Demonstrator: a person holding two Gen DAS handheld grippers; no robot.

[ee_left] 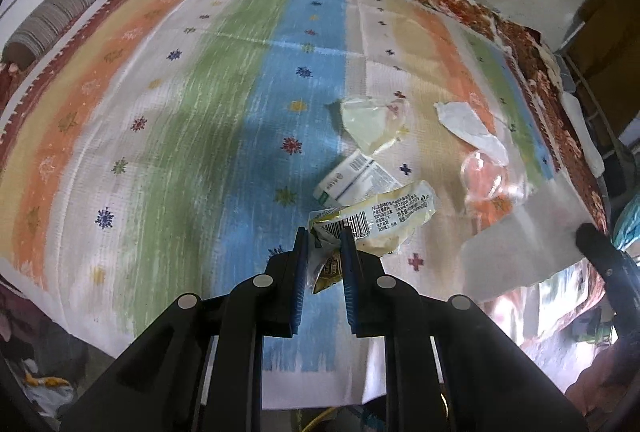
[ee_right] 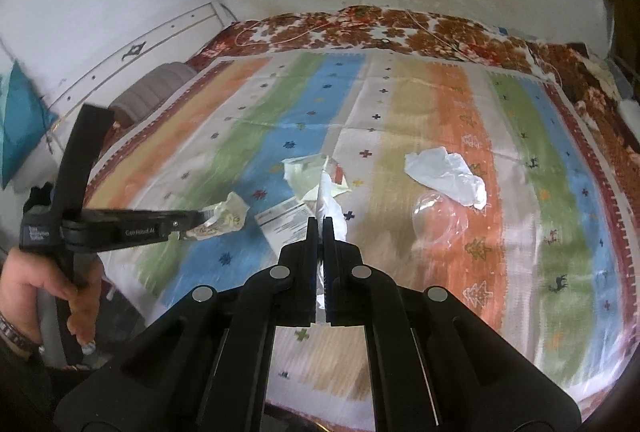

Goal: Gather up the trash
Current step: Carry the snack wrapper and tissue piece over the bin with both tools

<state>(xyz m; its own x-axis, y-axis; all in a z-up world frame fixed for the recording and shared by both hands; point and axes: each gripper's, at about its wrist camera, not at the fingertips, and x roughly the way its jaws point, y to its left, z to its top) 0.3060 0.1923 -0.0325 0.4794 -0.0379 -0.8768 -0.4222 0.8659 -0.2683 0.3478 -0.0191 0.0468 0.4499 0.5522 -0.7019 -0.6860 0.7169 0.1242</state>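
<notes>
So the person has a tool in each hand and both are busy: the left tool (ee_left: 325, 232) is nearly closed, pinching a crumpled yellow snack wrapper (ee_left: 384, 220) by its torn end, and the right tool (ee_right: 322, 222) is clamped fully together on a thin white plastic sheet (ee_right: 330, 204) that I'd guess is the trash bag (it's held by an edge and hangs loose, which fits keeping a mouth free for the wrapper to drop into, but I can't confirm it's a bag). Both loads are up off the bed, above the striped blanket (ee_left: 192, 100) where the rest of the trash lies: a clear plastic pouch (ee_left: 370, 122), a white printed packet (ee_left: 356, 180), a crumpled white paper (ee_left: 472, 130) and a clear plastic cup (ee_left: 482, 174) just beside it. The left wrist view shows the barcode and print on the wrapper and only a blurry translucent sheet plus a dark tip at the right edge. The right wrist view gives the bigger picture: the whole left tool from the side, the person's hand (ee_right: 36, 280) on its grip, and the wall behind the bed.
</notes>
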